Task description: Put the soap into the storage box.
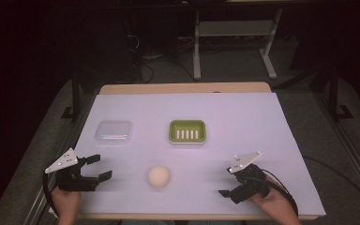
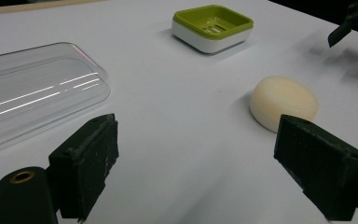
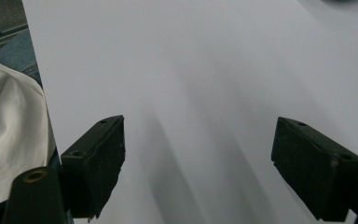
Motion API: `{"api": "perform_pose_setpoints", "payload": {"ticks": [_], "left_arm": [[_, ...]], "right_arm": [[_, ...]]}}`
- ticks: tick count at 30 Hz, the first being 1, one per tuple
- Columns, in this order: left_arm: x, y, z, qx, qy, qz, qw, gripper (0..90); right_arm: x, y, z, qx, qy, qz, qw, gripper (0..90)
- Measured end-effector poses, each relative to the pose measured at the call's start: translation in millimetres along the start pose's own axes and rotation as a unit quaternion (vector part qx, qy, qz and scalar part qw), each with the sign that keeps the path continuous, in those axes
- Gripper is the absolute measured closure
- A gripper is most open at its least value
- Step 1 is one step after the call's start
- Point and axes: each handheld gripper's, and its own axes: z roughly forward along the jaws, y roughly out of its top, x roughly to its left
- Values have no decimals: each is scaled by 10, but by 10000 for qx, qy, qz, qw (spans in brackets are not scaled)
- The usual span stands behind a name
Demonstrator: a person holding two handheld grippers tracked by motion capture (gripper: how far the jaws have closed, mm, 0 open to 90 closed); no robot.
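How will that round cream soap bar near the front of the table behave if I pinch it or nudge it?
The soap bar lies flat on its broad face, so a nudge should slide it rather than roll it. Its rounded edge looks smooth, so the jaws may slip; grip across the middle. It looks solid and stiff, unlikely to flex.

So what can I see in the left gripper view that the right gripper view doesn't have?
The left gripper view has the soap bar, the green soap dish, the clear plastic lid and, at top right, the other tongs. The right gripper view instead has white cloth off the table's edge. Both share the white table cover and a pair of open black tongs at the bottom, left and right.
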Motion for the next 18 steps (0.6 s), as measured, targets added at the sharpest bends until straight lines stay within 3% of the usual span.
{"api": "perform_pose_setpoints", "payload": {"ticks": [18], "left_arm": [[25, -9, -17, -41, 33, -43, 10000, 131]], "right_arm": [[71, 406, 178, 214, 147, -503, 9984, 159]]}}
